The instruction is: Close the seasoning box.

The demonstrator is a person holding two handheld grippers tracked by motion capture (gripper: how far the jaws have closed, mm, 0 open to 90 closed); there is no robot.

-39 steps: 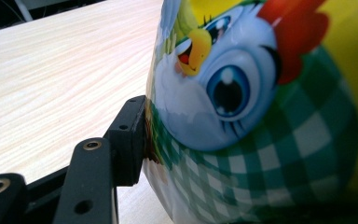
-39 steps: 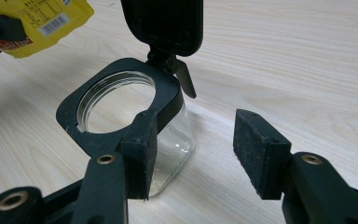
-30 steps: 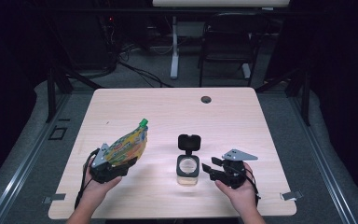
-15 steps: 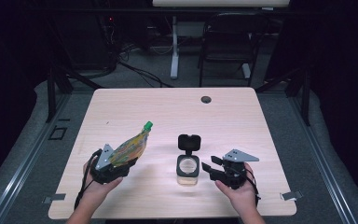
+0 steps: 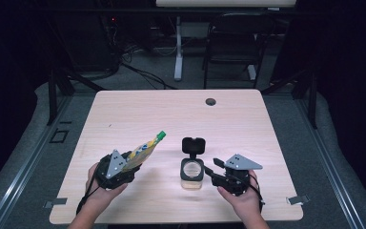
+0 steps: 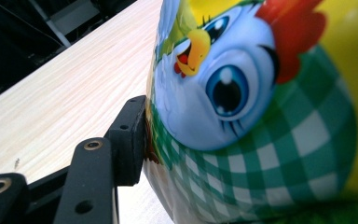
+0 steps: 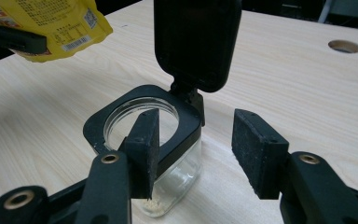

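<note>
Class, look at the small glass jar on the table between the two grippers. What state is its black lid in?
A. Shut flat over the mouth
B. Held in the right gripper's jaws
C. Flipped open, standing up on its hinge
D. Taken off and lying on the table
C: the black lid stands upright behind the open mouth of the jar, joined at the hinge.

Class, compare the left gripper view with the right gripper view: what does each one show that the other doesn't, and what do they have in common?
Left gripper view alone: the front of the pouch, printed with a cartoon chick above a green-and-white check, and the left gripper with one black pad pressed against the pouch's side.

Right gripper view alone: a glass jar with a black collar, its hinged lid standing open, a few pale crumbs at the bottom, the right gripper with jaws apart beside it, and a round hole in the tabletop.

Both: the pale wooden table and the pouch, whose yellow back label faces the right gripper view.
</note>
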